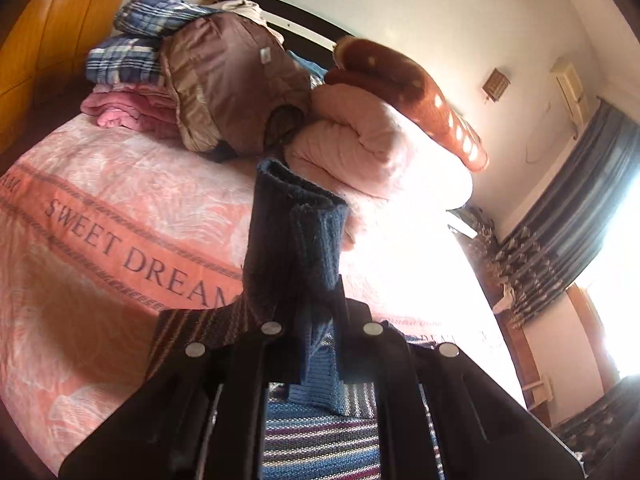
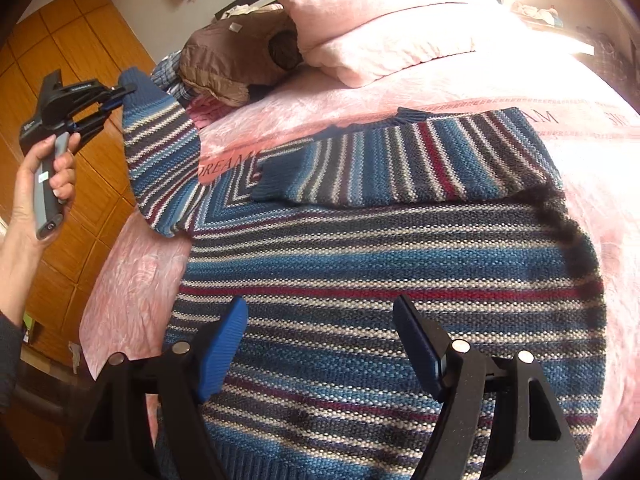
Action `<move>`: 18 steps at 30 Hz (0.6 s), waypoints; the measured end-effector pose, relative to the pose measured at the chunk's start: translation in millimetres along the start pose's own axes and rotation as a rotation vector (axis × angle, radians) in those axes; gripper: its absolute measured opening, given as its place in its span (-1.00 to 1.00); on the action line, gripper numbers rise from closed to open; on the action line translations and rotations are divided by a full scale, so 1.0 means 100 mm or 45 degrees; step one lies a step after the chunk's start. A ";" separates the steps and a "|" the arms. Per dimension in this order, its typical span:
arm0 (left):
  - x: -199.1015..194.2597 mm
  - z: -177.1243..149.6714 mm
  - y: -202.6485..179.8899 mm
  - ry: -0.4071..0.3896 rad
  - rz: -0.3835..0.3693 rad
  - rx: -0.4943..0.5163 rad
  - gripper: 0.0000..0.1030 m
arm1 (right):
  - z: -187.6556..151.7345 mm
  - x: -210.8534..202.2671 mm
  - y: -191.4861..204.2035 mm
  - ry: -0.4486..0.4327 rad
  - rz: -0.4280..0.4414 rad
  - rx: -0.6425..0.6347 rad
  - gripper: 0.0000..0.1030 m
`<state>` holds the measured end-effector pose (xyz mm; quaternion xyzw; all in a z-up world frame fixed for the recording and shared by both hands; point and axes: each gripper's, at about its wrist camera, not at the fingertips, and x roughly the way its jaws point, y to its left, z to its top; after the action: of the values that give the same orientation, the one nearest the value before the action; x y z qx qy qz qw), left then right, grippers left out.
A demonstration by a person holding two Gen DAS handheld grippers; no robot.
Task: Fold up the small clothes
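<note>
With the left gripper clamped on the raised sleeve, the sweater lies to its right, under the wide-open right gripper.

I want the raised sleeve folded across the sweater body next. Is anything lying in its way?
Nothing foreign does. The left gripper holds the raised sleeve by its cuff; on the sweater body only the other sleeve lies folded, near the collar.
</note>
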<state>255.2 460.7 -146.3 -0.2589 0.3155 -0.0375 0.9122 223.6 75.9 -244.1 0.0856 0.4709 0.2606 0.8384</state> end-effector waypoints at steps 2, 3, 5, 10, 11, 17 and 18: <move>0.26 -0.14 -0.16 0.047 -0.006 0.030 -0.86 | 0.02 0.00 -0.11 -0.001 -0.004 0.020 0.47; 0.40 -0.23 -0.24 0.073 -0.006 0.046 -0.86 | 0.03 0.00 -0.16 0.000 -0.008 0.029 0.47; 0.67 -0.42 -0.37 0.124 -0.001 0.078 -0.86 | 0.05 0.02 -0.26 0.012 -0.018 0.050 0.48; 1.34 -0.95 -0.53 0.295 0.008 0.136 -0.86 | 0.16 0.10 -0.50 0.034 0.015 0.105 0.48; 1.45 -1.05 -0.55 0.326 0.015 0.146 -0.86 | 0.20 0.13 -0.55 0.040 0.024 0.124 0.52; 1.91 -1.50 -0.48 0.496 0.055 0.152 -0.60 | 0.63 0.37 -0.77 0.117 0.207 0.279 0.67; 1.86 -1.52 -0.44 0.484 0.044 0.133 -0.42 | 0.73 0.44 -0.81 0.134 0.266 0.327 0.67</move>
<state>317.6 311.2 -329.1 -0.1941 0.4840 -0.0865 0.8489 332.2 37.7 -268.5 0.2265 0.5322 0.2882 0.7632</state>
